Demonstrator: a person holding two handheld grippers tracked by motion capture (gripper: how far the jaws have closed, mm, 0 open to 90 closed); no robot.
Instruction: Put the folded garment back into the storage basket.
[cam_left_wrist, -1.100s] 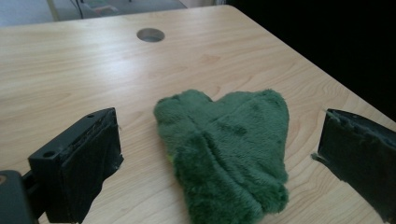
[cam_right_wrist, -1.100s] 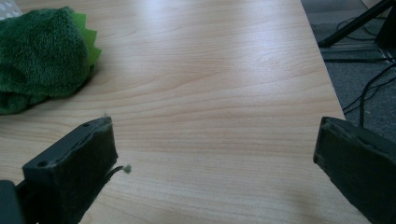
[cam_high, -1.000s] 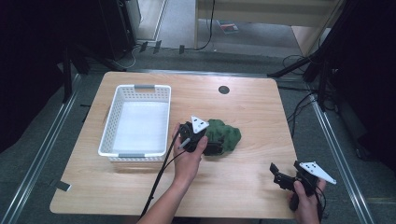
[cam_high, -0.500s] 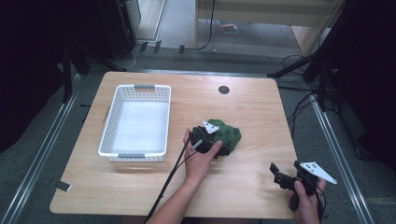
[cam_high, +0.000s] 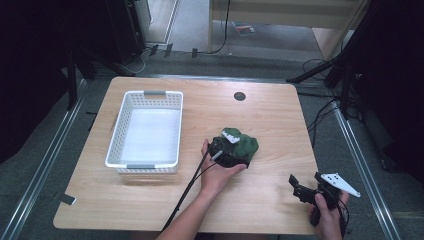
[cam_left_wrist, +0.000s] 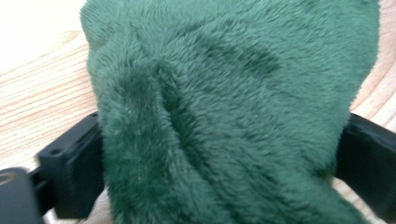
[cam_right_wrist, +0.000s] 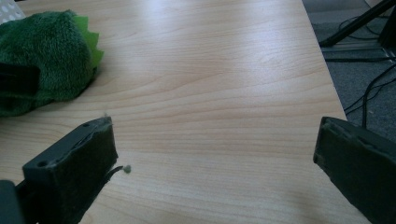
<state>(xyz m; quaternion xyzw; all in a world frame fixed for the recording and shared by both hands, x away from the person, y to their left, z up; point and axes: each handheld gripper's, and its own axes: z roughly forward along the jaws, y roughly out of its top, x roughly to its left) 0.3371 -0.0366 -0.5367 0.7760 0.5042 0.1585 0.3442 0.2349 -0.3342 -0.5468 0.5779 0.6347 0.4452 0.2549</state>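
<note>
Two black jaws of the left gripper (cam_high: 231, 150) spread wide around a dark green plush toy (cam_high: 243, 145), one jaw on each flank of it, pressing into the fur in the left gripper view, where the plush toy (cam_left_wrist: 233, 107) bulges between them over pale wood. Not clear whether clamped tight or merely set around it. Resting near the middle of the wooden table (cam_high: 270, 115), just right of a white plastic basket (cam_high: 146, 131), with the left hand (cam_high: 216, 172) behind the gripper and a black cable trailing toward the near edge. Farther out, at the near right corner of the table, the right gripper (cam_high: 300, 189) held in the right hand (cam_high: 330, 220), jaws parted wide over bare wood, holding nothing. Seen from the right gripper view, the plush toy (cam_right_wrist: 44, 60) well apart at upper left, a bright green frill along its edge.
</note>
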